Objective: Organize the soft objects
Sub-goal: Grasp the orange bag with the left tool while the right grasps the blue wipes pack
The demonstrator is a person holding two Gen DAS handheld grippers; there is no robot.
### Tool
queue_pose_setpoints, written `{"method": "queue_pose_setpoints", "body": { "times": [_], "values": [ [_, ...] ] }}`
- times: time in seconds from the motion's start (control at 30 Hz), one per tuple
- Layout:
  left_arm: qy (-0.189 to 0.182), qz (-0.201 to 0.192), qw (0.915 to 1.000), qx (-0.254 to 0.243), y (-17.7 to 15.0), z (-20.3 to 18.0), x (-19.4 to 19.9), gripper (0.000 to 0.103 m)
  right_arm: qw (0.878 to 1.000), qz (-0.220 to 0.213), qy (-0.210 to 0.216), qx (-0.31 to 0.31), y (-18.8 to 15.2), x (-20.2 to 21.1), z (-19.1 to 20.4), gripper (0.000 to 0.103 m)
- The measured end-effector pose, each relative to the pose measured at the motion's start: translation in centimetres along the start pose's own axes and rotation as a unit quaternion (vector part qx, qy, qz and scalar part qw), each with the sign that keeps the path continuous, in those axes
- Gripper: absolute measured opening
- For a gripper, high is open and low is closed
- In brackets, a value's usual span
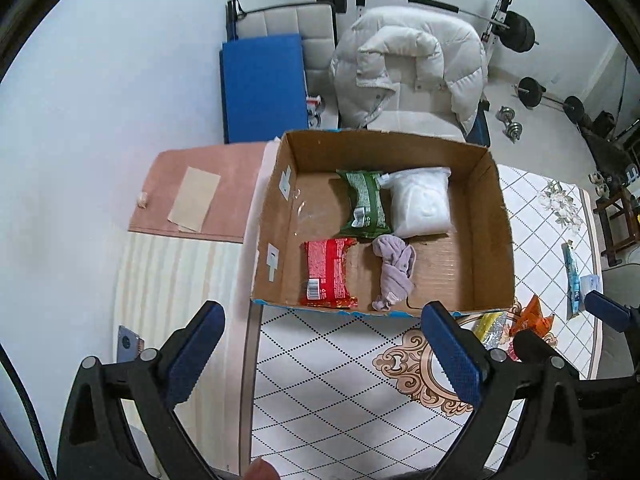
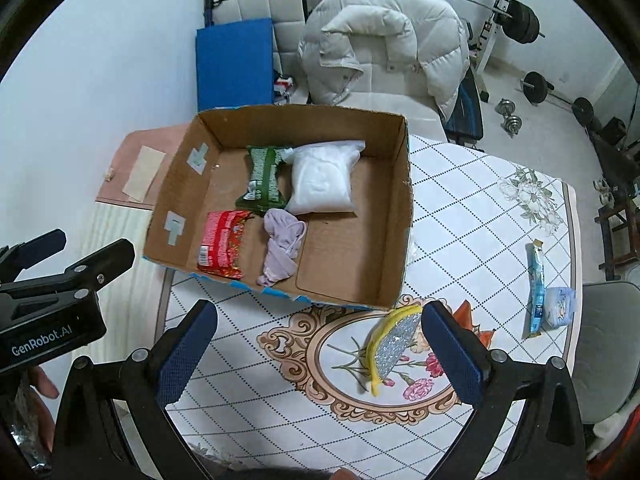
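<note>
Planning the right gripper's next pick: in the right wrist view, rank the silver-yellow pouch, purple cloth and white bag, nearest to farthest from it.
1. Silver-yellow pouch, on the table beside its right finger.
2. Purple cloth, box front.
3. White bag, box back.

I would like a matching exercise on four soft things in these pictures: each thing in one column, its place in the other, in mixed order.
Things:
1. red packet
2. white bag
3. yellow and silver pouch
4. light blue pack

Places:
A. on the table, near its right edge
B. in the cardboard box, far side
C. on the table, just in front of the box
D. in the box, near side

Pairs: 1-D, 2-B, 3-C, 4-A
</note>
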State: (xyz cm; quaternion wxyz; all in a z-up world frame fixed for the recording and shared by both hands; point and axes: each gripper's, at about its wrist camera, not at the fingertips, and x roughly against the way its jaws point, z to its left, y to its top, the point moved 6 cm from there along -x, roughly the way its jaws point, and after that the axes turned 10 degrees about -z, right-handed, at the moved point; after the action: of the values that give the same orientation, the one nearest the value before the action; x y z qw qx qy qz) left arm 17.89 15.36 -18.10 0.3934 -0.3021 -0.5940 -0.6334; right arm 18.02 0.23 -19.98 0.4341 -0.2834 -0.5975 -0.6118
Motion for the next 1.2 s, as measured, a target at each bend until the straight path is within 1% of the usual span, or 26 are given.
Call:
{"method": "queue_pose_setpoints", "body": {
  "times": [0.1, 0.2, 0.27, 0.33, 0.4, 0.47, 0.5, 0.53, 0.6, 0.63, 0.73, 0.8, 0.83, 0.93, 0.97, 1.0, 1.03, 1.07, 1.13, 1.2],
  "values": [
    [-0.003, -0.007, 1.0000, -0.002, 0.1, -0.3, 1.1, 0.101, 1.000, -0.011, 0.004, 0.000, 0.0, 1.1, 0.1, 0.103],
    [-0.009, -0.012, 0.9999, -0.001, 0.4, -1.0, 1.9, 0.101, 1.000, -0.015, 0.016, -0.008, 0.0, 1.8, -0.2, 0.103],
    [-0.009, -0.016, 0.9998, -0.005, 0.9, -1.7, 2.1, 0.101, 0.999, -0.022, 0.028, -0.026, 0.0, 2.2, -1.0, 0.103],
    [-0.008, -0.025, 0.9995, -0.018, 1.5, -3.4, 2.5, 0.101, 0.998, -0.028, 0.029, -0.041, 0.0, 2.5, -2.6, 0.103],
    [-0.015, -0.029, 0.9989, -0.033, 2.0, -6.1, 2.4, 0.101, 0.997, -0.023, 0.031, -0.069, -0.3, 2.6, -5.1, 0.103],
    [-0.034, -0.025, 0.9980, -0.046, 2.0, -9.1, 2.1, 0.101, 0.994, -0.015, 0.022, -0.104, -0.9, 2.6, -9.0, 0.103],
    [-0.041, -0.023, 0.9974, -0.054, 1.8, -11.1, 1.7, 0.101, 0.992, -0.009, 0.011, -0.126, -1.4, 2.5, -11.8, 0.103],
    [-0.047, -0.019, 0.9969, -0.061, 1.6, -12.7, 1.3, 0.101, 0.990, -0.004, 0.002, -0.141, -1.8, 2.4, -13.8, 0.103],
    [-0.072, 0.001, 0.9938, -0.085, 0.4, -17.2, -0.3, 0.101, 0.983, 0.013, -0.024, -0.183, -3.1, 2.0, -19.1, 0.103],
    [-0.079, 0.016, 0.9916, -0.101, -0.4, -19.3, -1.4, 0.101, 0.978, 0.026, -0.035, -0.203, -4.1, 1.7, -22.1, 0.103],
    [-0.112, 0.070, 0.9811, -0.142, -3.6, -25.5, -4.8, 0.101, 0.962, 0.052, -0.064, -0.260, -7.0, 1.2, -29.9, 0.103],
    [-0.130, 0.111, 0.9693, -0.177, -6.5, -29.5, -7.3, 0.101, 0.953, 0.066, -0.083, -0.282, -8.8, 0.5, -34.3, 0.103],
    [-0.132, 0.124, 0.9643, -0.193, -7.7, -31.0, -8.3, 0.101, 0.948, 0.075, -0.090, -0.295, -9.7, 0.0, -36.5, 0.103],
    [-0.133, 0.156, 0.9479, -0.244, -11.4, -35.2, -11.3, 0.101, 0.935, 0.094, -0.089, -0.330, -11.8, -1.9, -41.6, 0.103],
    [-0.136, 0.168, 0.9416, -0.258, -12.4, -36.3, -12.3, 0.101, 0.933, 0.097, -0.084, -0.336, -12.1, -2.6, -43.1, 0.103],
    [-0.134, 0.183, 0.9354, -0.271, -13.6, -37.2, -13.4, 0.101, 0.933, 0.100, -0.080, -0.335, -12.2, -3.4, -44.3, 0.103],
    [-0.133, 0.194, 0.9314, -0.278, -14.3, -37.8, -14.2, 0.101, 0.934, 0.109, -0.085, -0.329, -12.4, -4.4, -45.7, 0.103],
    [-0.133, 0.206, 0.9268, -0.284, -15.2, -38.5, -15.2, 0.101, 0.937, 0.113, -0.086, -0.320, -12.3, -5.0, -46.3, 0.103],
    [-0.129, 0.218, 0.9227, -0.290, -16.2, -39.4, -16.4, 0.101, 0.947, 0.125, -0.083, -0.284, -11.7, -6.8, -47.5, 0.103],
    [-0.127, 0.225, 0.9226, -0.286, -16.6, -40.1, -17.2, 0.101, 0.955, 0.146, -0.075, -0.248, -11.3, -8.7, -48.3, 0.103]
  ]
}}
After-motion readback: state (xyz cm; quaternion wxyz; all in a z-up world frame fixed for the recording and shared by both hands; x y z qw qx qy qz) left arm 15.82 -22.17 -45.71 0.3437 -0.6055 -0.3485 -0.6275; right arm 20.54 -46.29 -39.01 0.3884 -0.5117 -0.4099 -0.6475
